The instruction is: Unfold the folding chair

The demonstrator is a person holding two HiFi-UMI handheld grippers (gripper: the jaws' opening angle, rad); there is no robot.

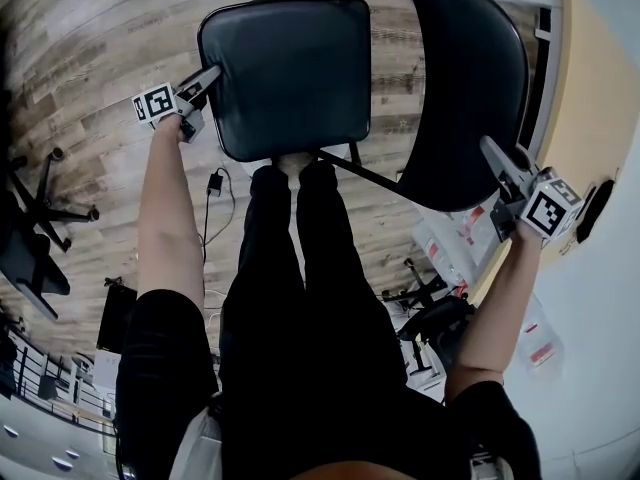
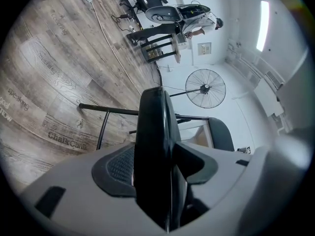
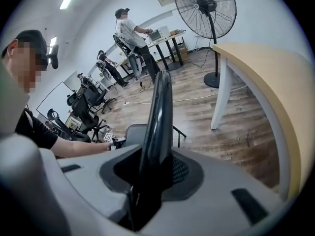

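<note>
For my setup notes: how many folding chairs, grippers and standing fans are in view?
folding chair: 1
grippers: 2, left gripper and right gripper
standing fan: 1
Total: 4

The folding chair's (image 1: 470, 78) legs lay mostly hidden beneath its seat (image 1: 285, 73) and behind the person's legs (image 1: 300, 268). The tabletop (image 1: 600, 98) ran off the right edge. The standing fan's (image 3: 205, 6) cage was clipped at the top.
</note>
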